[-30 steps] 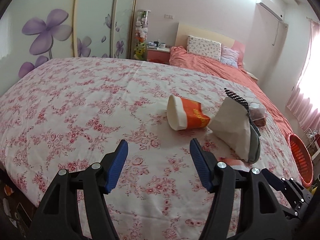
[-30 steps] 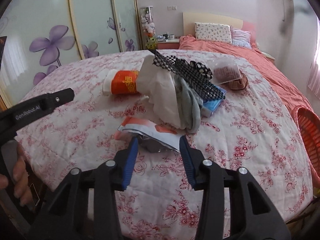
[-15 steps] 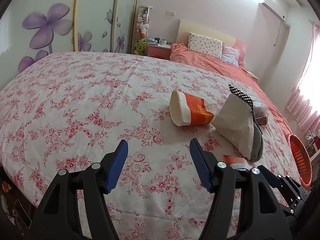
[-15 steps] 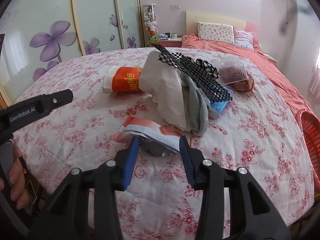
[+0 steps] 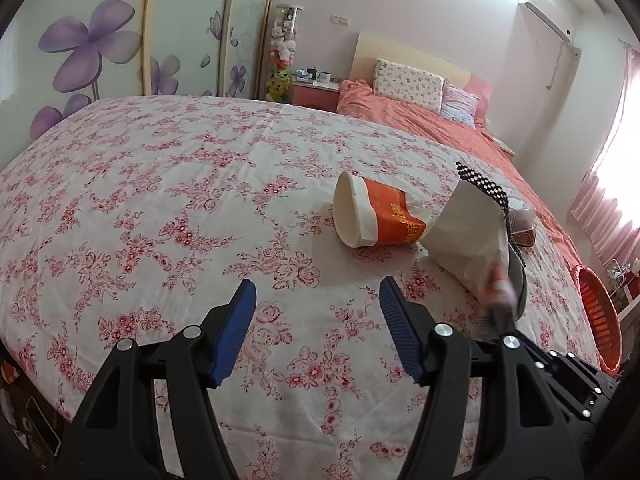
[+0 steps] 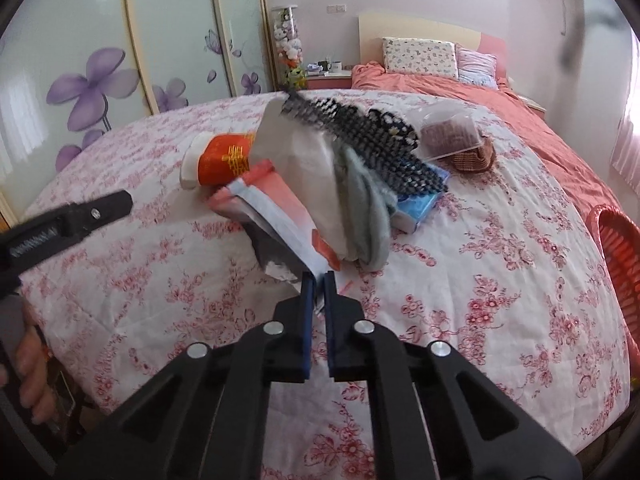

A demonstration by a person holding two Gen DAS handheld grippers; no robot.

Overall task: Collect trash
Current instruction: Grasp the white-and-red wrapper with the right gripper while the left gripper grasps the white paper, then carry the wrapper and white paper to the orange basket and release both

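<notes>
My right gripper [image 6: 319, 278] is shut on an orange-and-white foil wrapper [image 6: 276, 208] and holds it lifted above the floral bedspread; the wrapper shows blurred in the left wrist view [image 5: 498, 280]. An orange-and-white paper cup [image 5: 376, 216] lies on its side on the bed, and it also shows in the right wrist view [image 6: 218, 158]. My left gripper [image 5: 318, 300] is open and empty, hovering above the bed short of the cup. Beside the cup lies a white paper bag [image 6: 304, 160] with grey cloth [image 6: 366, 208] and a black dotted strip [image 6: 360, 136].
A blue tissue pack [image 6: 418, 206] lies under the pile. A clear lidded box on a wicker basket [image 6: 472, 156] sits further back. An orange mesh bin [image 6: 620, 248] stands off the bed's right side, also in the left wrist view [image 5: 598, 312]. Pillows and a nightstand are at the far end.
My right gripper has shut on the foil wrapper and lifted it off the bedspread. My left gripper stayed open and moved closer to the cup.
</notes>
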